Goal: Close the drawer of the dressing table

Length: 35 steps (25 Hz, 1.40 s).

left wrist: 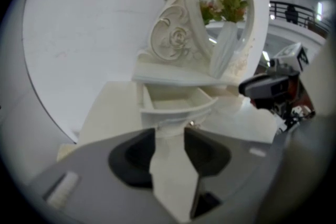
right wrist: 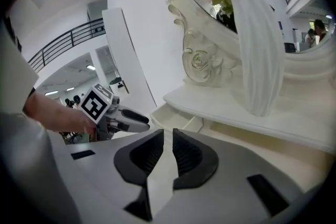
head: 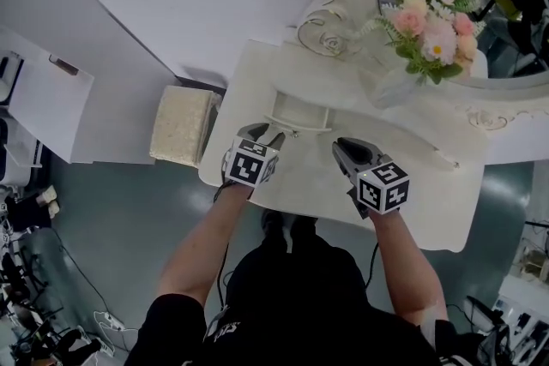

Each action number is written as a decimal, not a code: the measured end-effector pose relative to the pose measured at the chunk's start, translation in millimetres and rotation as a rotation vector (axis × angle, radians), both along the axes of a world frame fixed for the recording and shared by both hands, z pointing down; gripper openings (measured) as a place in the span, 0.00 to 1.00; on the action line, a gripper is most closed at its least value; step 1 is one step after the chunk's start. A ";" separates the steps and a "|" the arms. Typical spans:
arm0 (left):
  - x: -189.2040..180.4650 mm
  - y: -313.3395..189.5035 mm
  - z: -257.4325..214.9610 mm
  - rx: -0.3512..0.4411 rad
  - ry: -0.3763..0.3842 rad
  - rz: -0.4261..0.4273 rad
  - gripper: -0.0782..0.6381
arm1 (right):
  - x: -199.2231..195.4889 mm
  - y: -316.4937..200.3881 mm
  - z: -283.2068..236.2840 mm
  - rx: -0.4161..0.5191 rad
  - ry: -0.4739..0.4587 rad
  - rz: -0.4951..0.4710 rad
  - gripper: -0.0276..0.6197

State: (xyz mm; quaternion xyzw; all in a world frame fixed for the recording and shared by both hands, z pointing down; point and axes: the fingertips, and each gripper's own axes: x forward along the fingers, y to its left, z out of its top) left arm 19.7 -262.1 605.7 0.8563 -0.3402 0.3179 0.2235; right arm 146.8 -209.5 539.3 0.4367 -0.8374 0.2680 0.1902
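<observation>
White counter (head: 412,193) of the dressing table carries a vase (head: 393,88) with flowers (head: 433,21) before the mirror. Its small drawer (head: 296,111) stands pulled out under the raised shelf. Just before the drawer front is the left gripper (head: 260,131), its jaws spread with nothing between them. Beside it, the right gripper (head: 350,148) has its jaws slightly apart and empty.

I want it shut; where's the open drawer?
Head view: the drawer juts out on the dressing table, left of the vase, just ahead of the left claw.

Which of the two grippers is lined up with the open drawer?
The left gripper, jaws apart, points straight at the drawer; the right gripper sits off to its side.
</observation>
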 end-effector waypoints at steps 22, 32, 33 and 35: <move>-14.5 -25.5 -3.8 0.044 -0.028 0.056 0.37 | -11.9 -34.8 61.0 0.014 0.235 -0.138 0.20; -10.2 -22.0 -4.9 0.048 -0.015 0.052 0.32 | -10.8 -32.3 60.1 0.115 0.324 -0.145 0.17; -10.1 -21.9 -4.9 0.049 -0.015 0.053 0.32 | -10.6 -31.9 60.3 0.121 0.330 -0.144 0.17; -10.3 -21.7 -5.0 0.053 -0.012 0.053 0.32 | -10.5 -31.0 60.5 0.130 0.341 -0.141 0.16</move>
